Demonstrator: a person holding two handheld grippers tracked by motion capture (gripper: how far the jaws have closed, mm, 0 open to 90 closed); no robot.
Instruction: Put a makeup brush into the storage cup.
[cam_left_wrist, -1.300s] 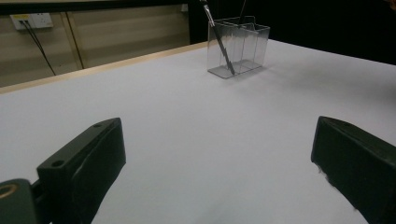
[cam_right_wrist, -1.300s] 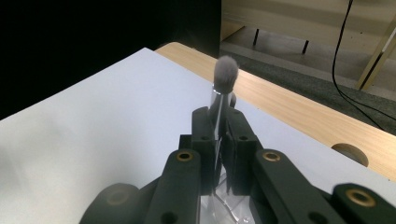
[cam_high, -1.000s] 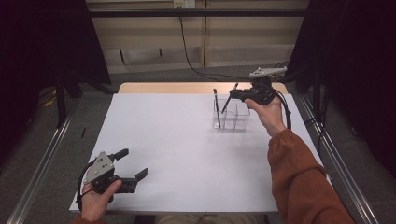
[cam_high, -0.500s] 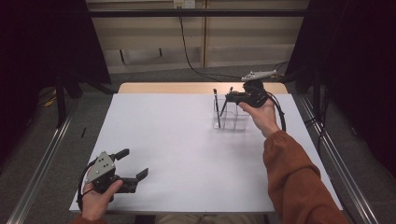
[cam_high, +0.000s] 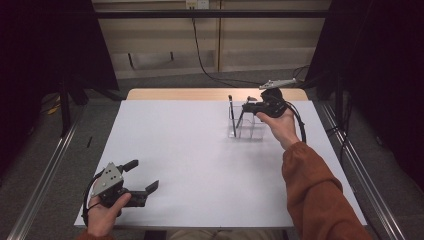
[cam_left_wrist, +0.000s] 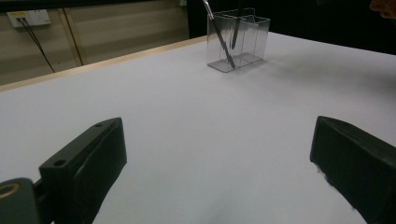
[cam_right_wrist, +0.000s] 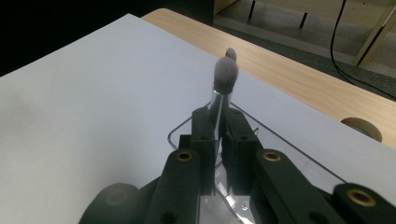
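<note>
Clear plastic makes up the divided holder (cam_high: 246, 126) that stands at about one o'clock on the white counter (cam_high: 200, 165), near its far edge. Two thin dark tools lean in it: one (cam_high: 231, 114) tilts in the left compartment, and another (cam_high: 241, 116) slants beside it toward the right gripper (cam_high: 250, 106).

In the right gripper view, that gripper's fingers (cam_right_wrist: 204, 135) are pressed together on a slim shiny stem (cam_right_wrist: 217, 112), pinching it just below its fuzzy, pale rounded tip (cam_right_wrist: 226, 70), which is blurred. The stem runs down between the fingers into the clear holder (cam_right_wrist: 280, 154) below. I judge that the high pinch, with the hand above the rim, keeps the tool upright enough to pass in or out of a narrow compartment without knocking the walls; which of the two is under way cannot be told.

The left gripper (cam_high: 142, 177) rests at seven o'clock, at the counter's near edge, with its fingers (cam_left_wrist: 88, 158) spread wide and nothing between them. From its own view the holder (cam_left_wrist: 239, 39) stands well apart at the far side. It seems parked out of the way, leaving the working hand free room.

No brand, label or readable writing shows on the holder, the tools, the counter or either gripper.
</note>
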